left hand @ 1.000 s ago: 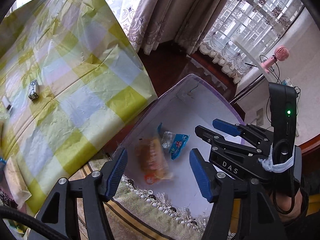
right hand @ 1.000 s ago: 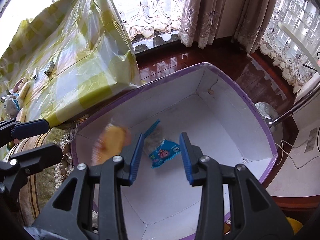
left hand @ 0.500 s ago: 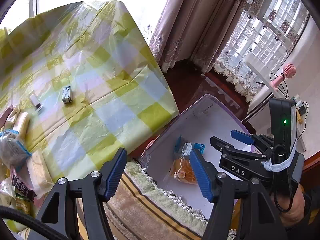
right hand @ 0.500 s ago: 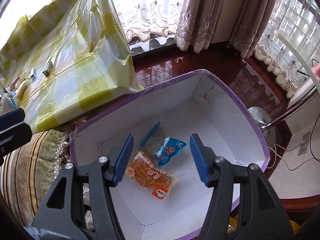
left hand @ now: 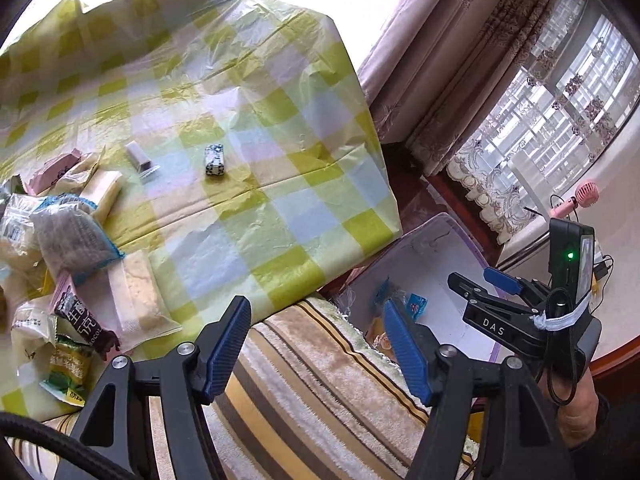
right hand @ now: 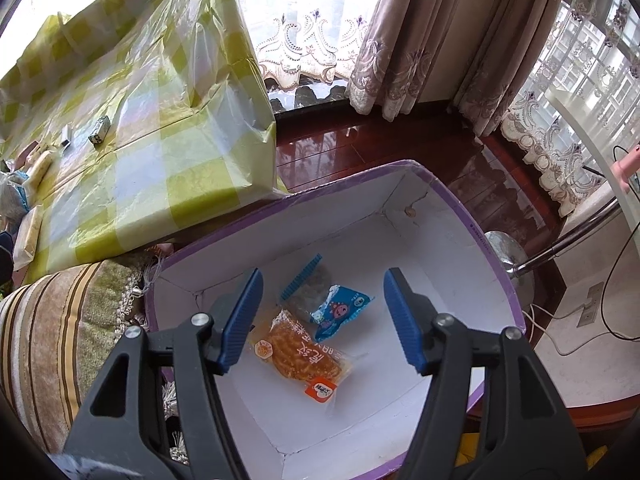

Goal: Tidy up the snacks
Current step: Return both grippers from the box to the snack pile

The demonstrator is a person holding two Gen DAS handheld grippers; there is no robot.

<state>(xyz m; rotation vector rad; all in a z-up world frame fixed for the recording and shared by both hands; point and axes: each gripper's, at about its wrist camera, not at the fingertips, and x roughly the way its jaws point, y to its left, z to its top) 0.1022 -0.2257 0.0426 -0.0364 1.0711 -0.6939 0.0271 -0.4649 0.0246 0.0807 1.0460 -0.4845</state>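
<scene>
An orange snack packet [right hand: 304, 354] lies flat on the white floor of the purple-rimmed box [right hand: 460, 216], touching a blue packet [right hand: 340, 312] and a grey packet with a blue ridged edge [right hand: 310, 288]. The right gripper [right hand: 322, 316] hangs above them, jaws opening and empty. Only the left wrist view shows the snack pile [left hand: 60, 272] on the checked worktop [left hand: 240, 120], where the left gripper [left hand: 316, 344] is wide and empty.
</scene>
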